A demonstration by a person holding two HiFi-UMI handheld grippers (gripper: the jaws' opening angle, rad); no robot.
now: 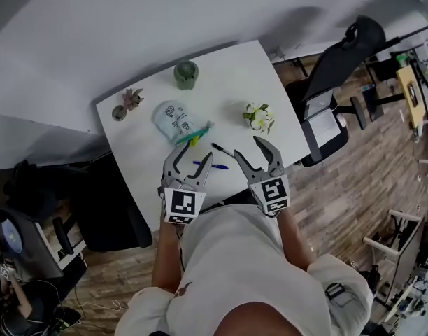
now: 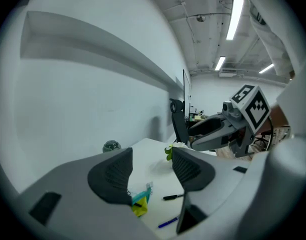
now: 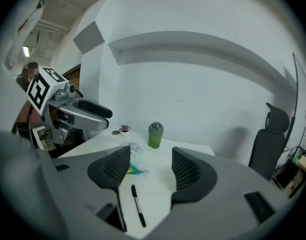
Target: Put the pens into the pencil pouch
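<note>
Pens: black pen (image 1: 219,148) and blue pen (image 1: 212,165) lay loose on the white table (image 1: 221,68), 2 in all.
Pencil pouch (image 1: 173,120): flat, beyond the pens.
Left gripper (image 1: 194,150): jaws apart, empty.
Right gripper (image 1: 247,146): jaws apart, empty, near the black pen.

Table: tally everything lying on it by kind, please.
Pens: 2 (black pen, blue pen)
Pencil pouch: 1
Green jar: 1
Plants: 2 (potted plant, white flowers)
Small round object: 1
Total: 7
</note>
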